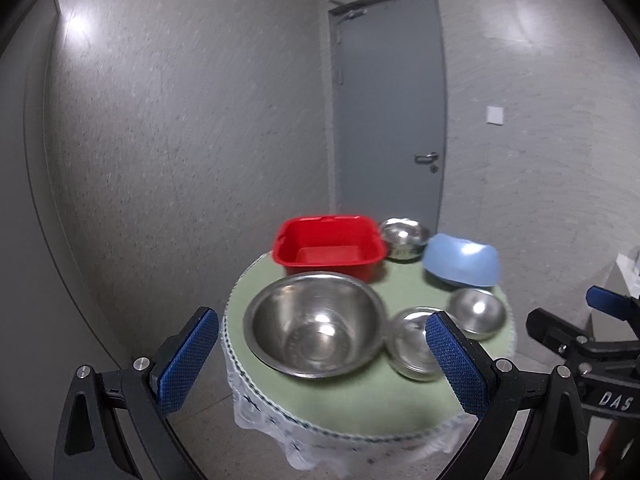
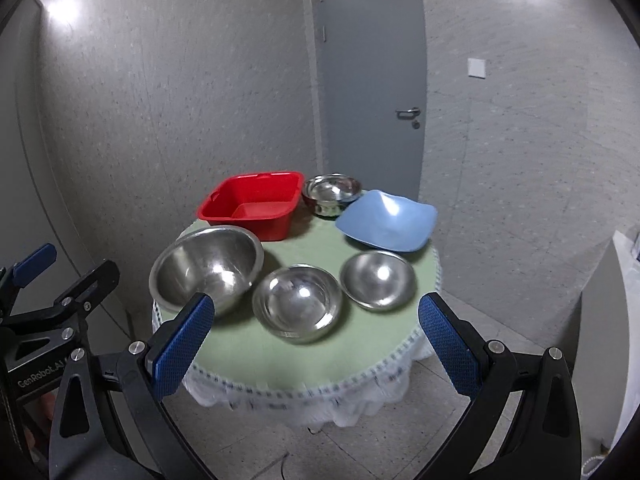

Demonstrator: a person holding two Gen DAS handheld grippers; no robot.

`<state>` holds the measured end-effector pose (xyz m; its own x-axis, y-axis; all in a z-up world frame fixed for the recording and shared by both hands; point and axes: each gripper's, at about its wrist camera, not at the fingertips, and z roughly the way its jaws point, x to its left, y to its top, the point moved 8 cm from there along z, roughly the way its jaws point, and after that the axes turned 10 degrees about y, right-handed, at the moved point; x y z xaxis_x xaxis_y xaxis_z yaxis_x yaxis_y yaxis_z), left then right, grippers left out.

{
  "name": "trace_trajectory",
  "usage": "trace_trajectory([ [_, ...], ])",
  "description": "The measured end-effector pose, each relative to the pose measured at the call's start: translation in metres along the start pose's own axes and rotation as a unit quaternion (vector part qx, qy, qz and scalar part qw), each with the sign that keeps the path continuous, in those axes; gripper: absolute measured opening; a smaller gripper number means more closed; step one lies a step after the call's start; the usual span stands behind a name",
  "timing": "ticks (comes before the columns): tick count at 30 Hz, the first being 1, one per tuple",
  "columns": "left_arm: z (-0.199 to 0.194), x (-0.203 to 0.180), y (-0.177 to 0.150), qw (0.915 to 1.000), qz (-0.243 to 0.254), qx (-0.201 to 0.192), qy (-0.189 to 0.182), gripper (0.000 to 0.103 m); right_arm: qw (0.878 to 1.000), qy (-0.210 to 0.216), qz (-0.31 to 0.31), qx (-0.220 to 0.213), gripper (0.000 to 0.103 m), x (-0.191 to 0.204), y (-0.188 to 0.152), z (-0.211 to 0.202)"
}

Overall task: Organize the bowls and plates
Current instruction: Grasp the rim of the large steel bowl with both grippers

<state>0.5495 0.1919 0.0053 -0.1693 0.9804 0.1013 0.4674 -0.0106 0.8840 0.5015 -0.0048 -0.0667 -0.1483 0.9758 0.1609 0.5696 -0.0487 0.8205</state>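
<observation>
Both tongs stand spread, empty. Large steel bowl (image 1: pixel 316 324) sits centre-frame directly ahead of left gripper (image 1: pixel 320 364); right gripper (image 2: pixel 316 344) faces the middle steel bowl (image 2: pixel 298 302), lower centre.

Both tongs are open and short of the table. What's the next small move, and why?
Probably ease the right tongs forward and down toward the middle steel bowl. It sits nearest them on the green table, touching nothing, and both tongs are empty. The large steel bowl beside it looks a likely place to nest it.
</observation>
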Motion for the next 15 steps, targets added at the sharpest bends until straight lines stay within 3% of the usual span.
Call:
trace_trajectory([
  [7, 0.111, 0.023, 0.002, 0.9959, -0.014, 0.087, 0.019, 0.102, 0.997, 0.038, -0.005, 0.062, 0.103, 0.01, 0.02, 0.098],
  [15, 0.233, 0.033, -0.003, 0.9811, -0.015, 0.187, 0.047, 0.102, 0.98, 0.091, -0.02, 0.177, 0.103, 0.021, 0.026, 0.225],
])
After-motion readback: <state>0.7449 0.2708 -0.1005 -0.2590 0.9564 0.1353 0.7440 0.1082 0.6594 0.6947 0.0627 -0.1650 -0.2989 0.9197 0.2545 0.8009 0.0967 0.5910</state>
